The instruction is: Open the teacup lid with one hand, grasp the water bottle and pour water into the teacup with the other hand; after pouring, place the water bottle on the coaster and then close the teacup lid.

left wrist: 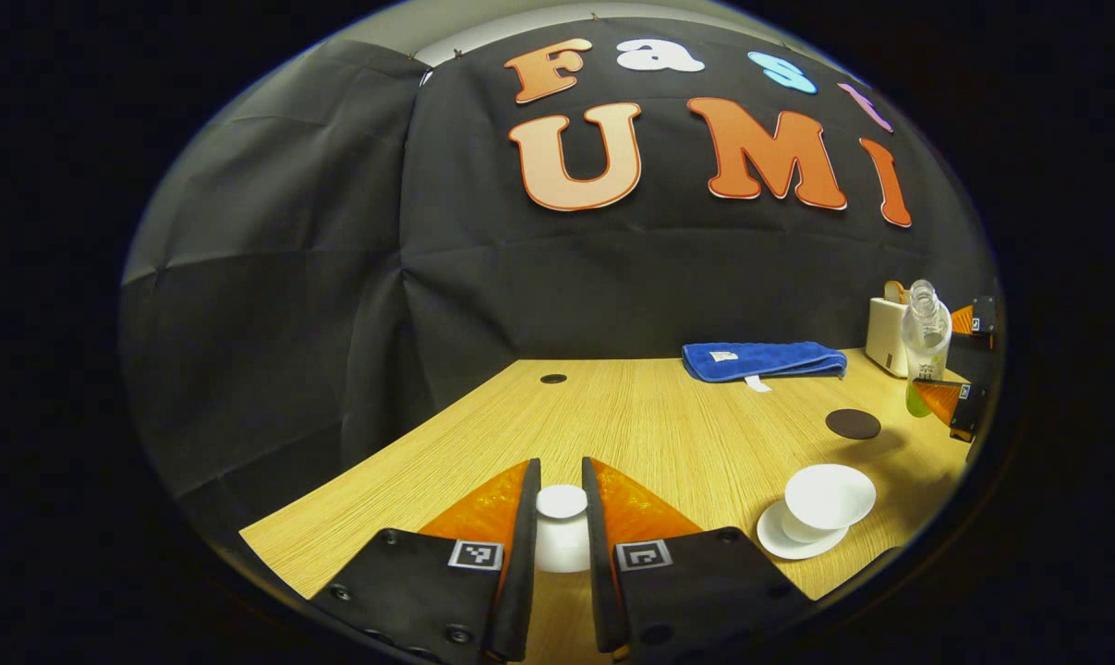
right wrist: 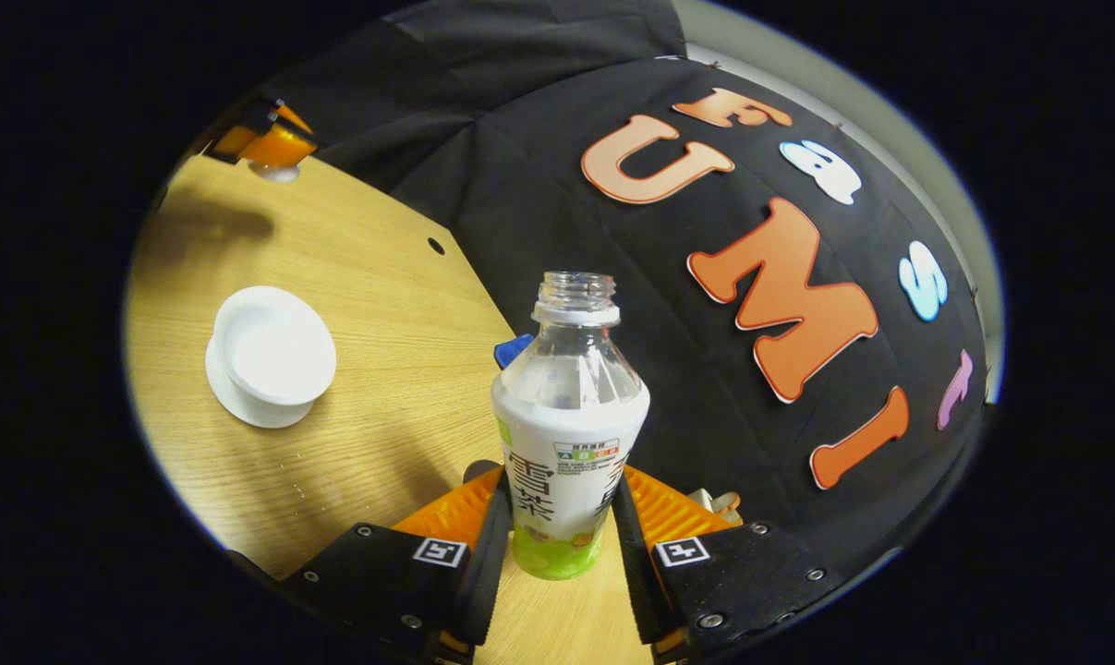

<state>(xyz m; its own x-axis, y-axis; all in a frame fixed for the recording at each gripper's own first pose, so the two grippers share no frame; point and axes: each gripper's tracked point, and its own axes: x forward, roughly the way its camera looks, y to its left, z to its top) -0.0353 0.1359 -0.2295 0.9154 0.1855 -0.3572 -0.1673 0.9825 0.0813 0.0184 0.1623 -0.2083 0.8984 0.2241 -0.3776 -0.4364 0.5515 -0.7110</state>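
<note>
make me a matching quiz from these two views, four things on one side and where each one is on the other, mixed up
Things:
1. lid
2. water bottle
3. teacup
4. towel

Places:
a. on its saucer, uncovered
b. folded at the table's far edge
c. between the left gripper's fingers
d. between the right gripper's fingers

Pairs: 1-c, 2-d, 3-a, 4-b

One teacup [left wrist: 828,499], one bottle [right wrist: 568,434], one coaster [left wrist: 853,424].

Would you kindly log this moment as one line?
left gripper: holds lid | right gripper: holds water bottle | teacup: open | coaster: bare
</note>
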